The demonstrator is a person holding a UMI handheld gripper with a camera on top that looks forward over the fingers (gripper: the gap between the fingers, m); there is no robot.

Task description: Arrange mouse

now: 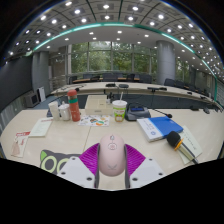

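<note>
A pale pink computer mouse [111, 154] sits between my gripper's [111, 160] two magenta pads [91, 157], its nose pointing away from me. Both pads press against its sides, so the gripper is shut on the mouse. The mouse is held over the near edge of a light desk [60, 140], and I cannot tell whether it touches the desk.
Beyond the fingers stand a paper cup [119, 109] and a red bottle [73, 105]. A blue book [158, 127] and a dark object [176, 140] lie to the right, papers [40, 127] to the left. A green-and-black item [52, 159] lies near the left finger. Office desks stretch behind.
</note>
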